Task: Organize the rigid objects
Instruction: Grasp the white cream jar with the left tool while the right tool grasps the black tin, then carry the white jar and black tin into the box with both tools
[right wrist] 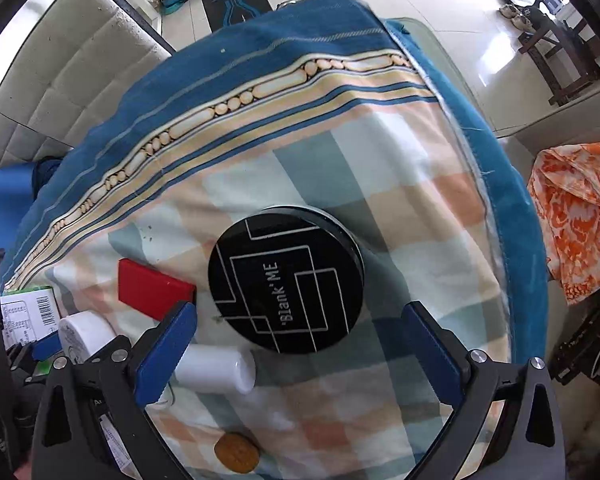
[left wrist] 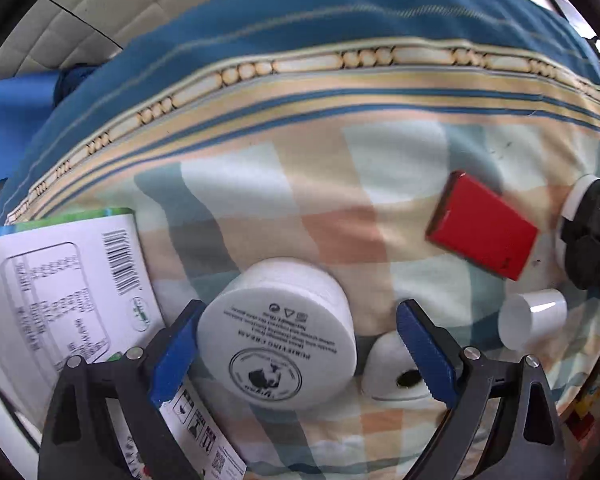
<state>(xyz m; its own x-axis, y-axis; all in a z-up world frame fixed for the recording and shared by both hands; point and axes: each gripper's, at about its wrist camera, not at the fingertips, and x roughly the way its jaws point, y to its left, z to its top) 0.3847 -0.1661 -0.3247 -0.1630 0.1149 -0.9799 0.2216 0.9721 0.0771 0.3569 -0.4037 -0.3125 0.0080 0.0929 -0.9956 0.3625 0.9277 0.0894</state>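
In the left wrist view my left gripper is open, its blue fingers on either side of a white cream jar lying on its side; the left finger touches it. A white rounded object with a hole lies by the right finger. A red box and a small white tube lie to the right. In the right wrist view my right gripper is open above a black round "Blank ME" case. The red box, the white tube and the cream jar lie to its left.
Everything lies on a checked cloth with a blue border over a table. A white and green carton lies at the left. A brown round disc sits near the front. An orange patterned cloth hangs at the right, a padded seat behind.
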